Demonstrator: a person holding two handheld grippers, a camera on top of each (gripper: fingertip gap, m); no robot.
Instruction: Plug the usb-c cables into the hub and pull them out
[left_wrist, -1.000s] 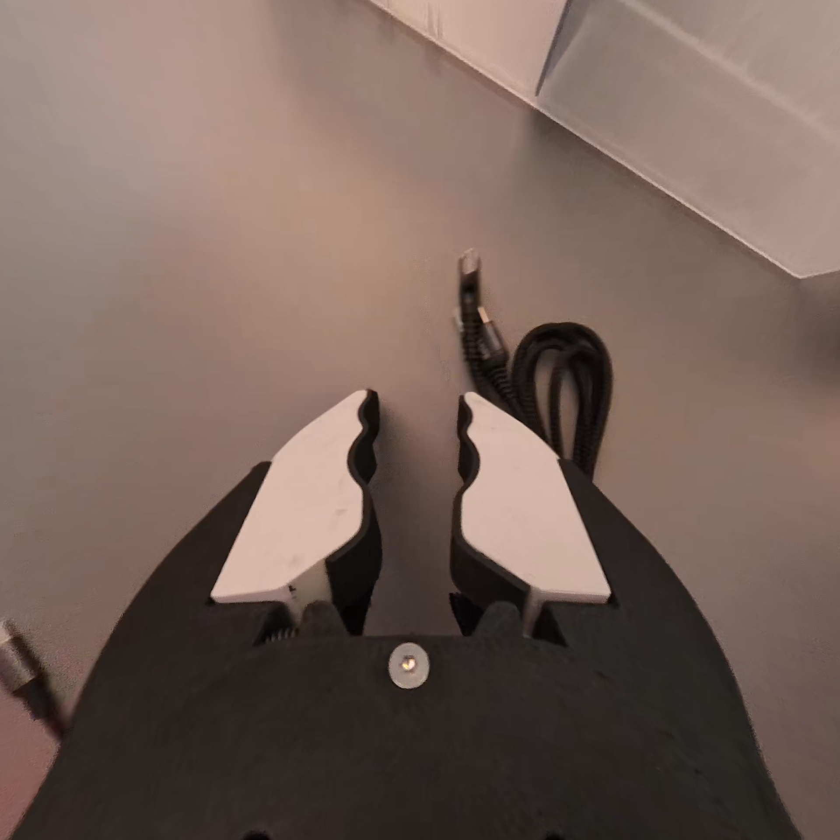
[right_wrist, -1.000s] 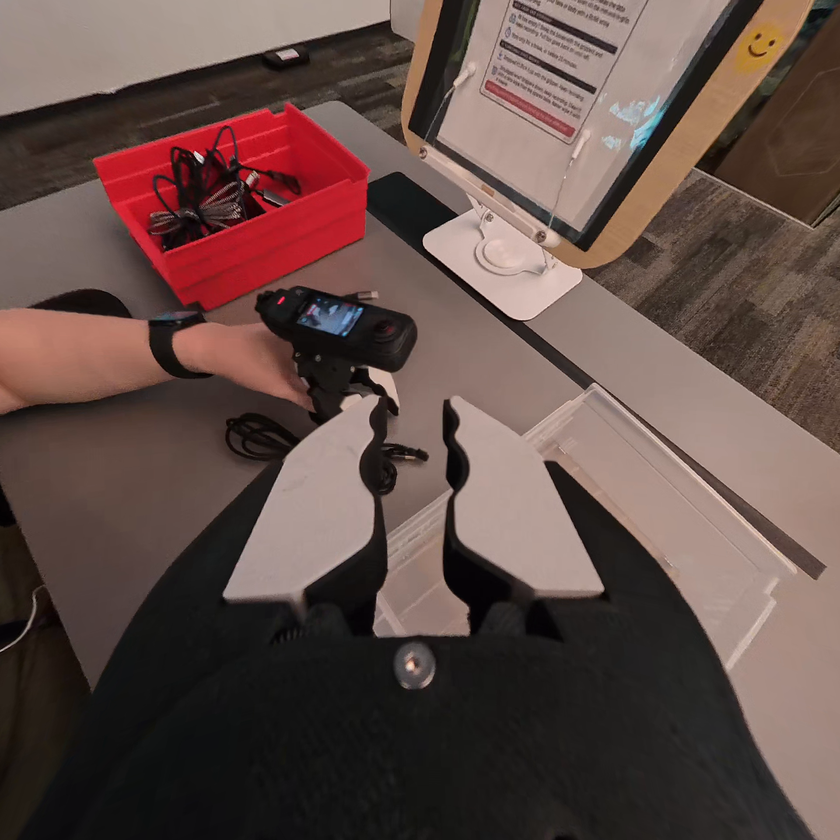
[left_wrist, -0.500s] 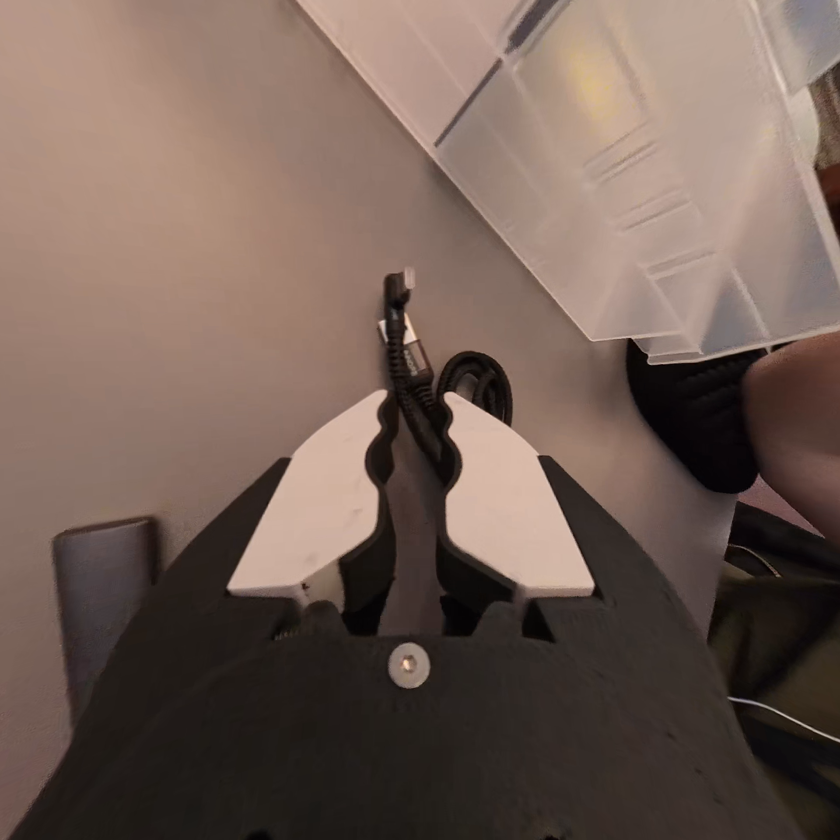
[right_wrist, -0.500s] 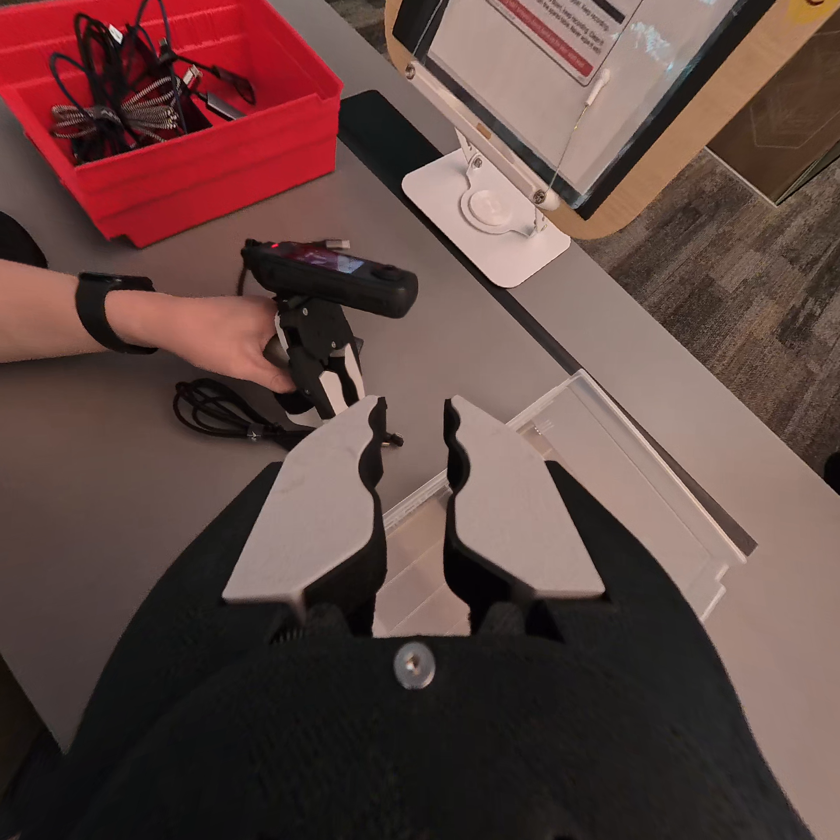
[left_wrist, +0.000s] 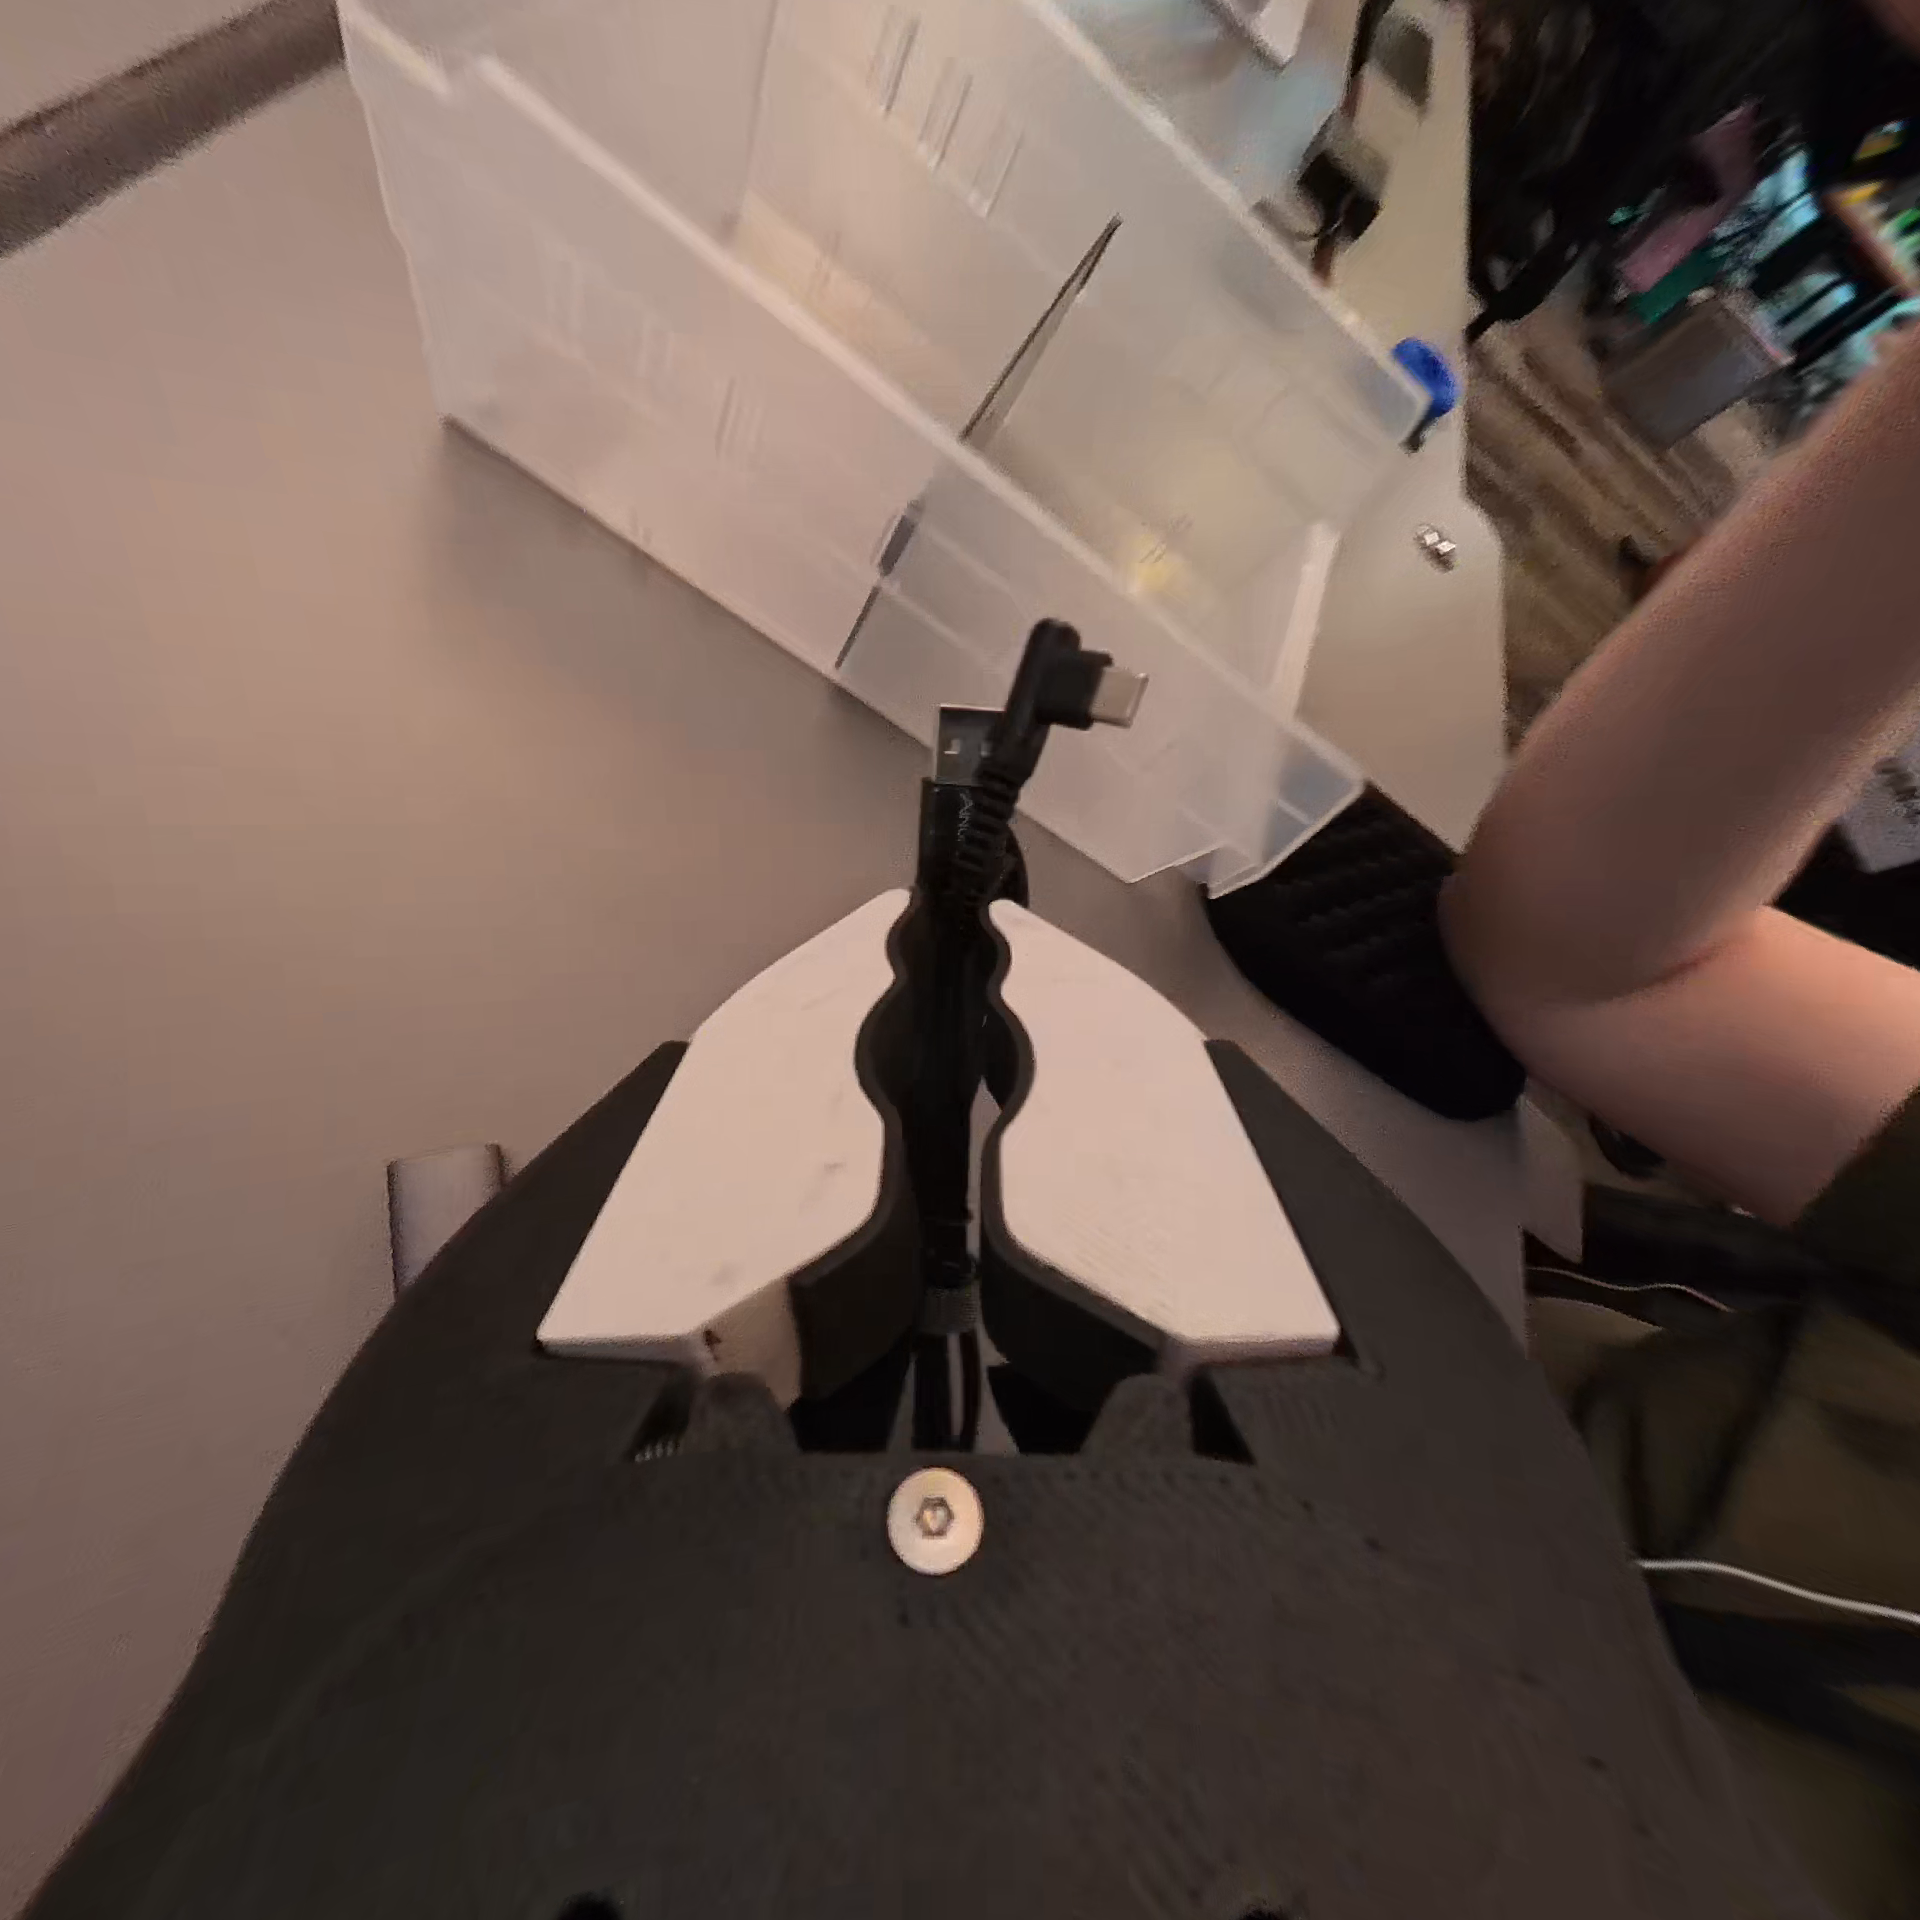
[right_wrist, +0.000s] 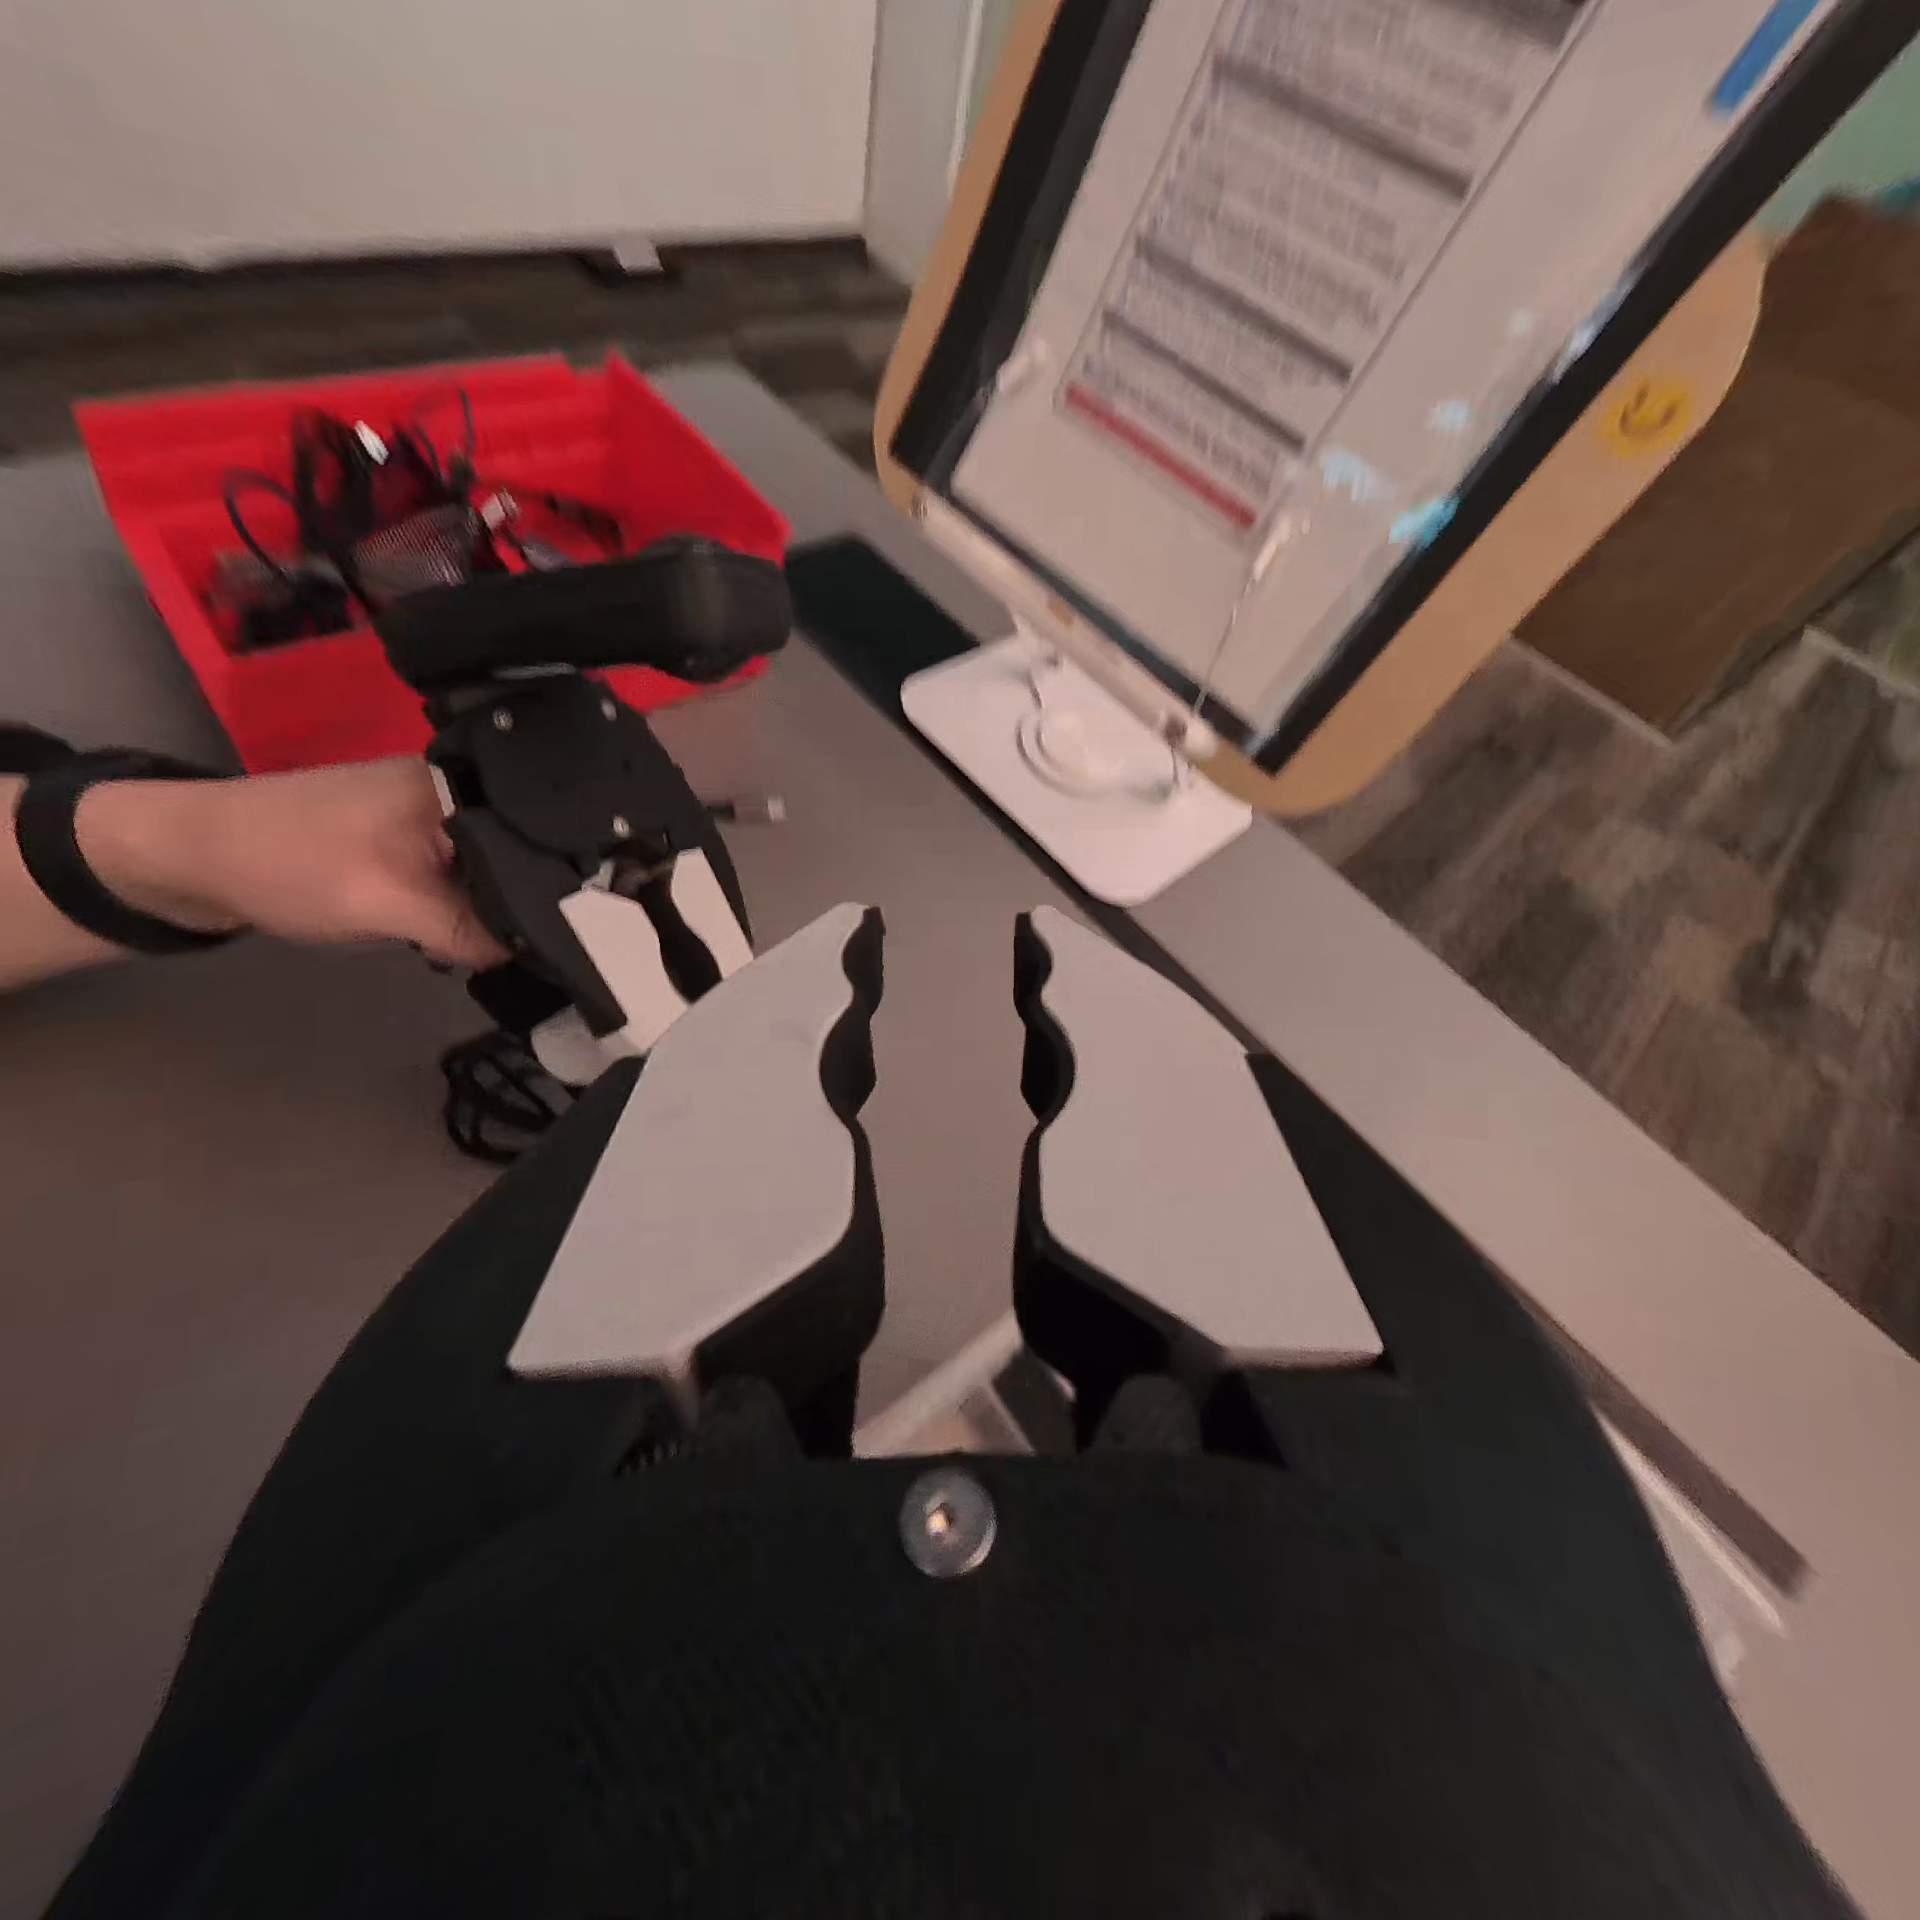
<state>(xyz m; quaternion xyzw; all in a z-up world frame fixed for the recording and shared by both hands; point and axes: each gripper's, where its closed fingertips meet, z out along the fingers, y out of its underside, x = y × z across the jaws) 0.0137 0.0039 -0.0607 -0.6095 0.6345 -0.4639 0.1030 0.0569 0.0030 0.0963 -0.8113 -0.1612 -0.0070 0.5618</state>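
Observation:
My left gripper (left_wrist: 945, 914) is shut on a black braided cable (left_wrist: 940, 1049) and holds it above the grey table. An angled usb-c plug (left_wrist: 1081, 691) and a second metal plug (left_wrist: 961, 748) stick out past the fingertips. In the right wrist view the left gripper (right_wrist: 644, 935) shows in a person's hand, with the cable's coil (right_wrist: 499, 1091) hanging under it. My right gripper (right_wrist: 948, 925) is open and empty above the table. A grey rounded object (left_wrist: 442, 1184) peeks out at the left of the left gripper's body; I cannot tell what it is.
A clear plastic compartment box (left_wrist: 935, 343) lies just beyond the held plug. A red bin (right_wrist: 644, 436) with several cables stands at the back left. A framed screen on a white stand (right_wrist: 1299, 364) stands at the table's right edge. A person's arm (left_wrist: 1662, 779) is at the right. My hands' fingertips stand some 15 cm from each other.
My left gripper has closed on the black cable and lifted it off the table, turning toward the clear box. My right gripper stayed open and tilted up and leftward.

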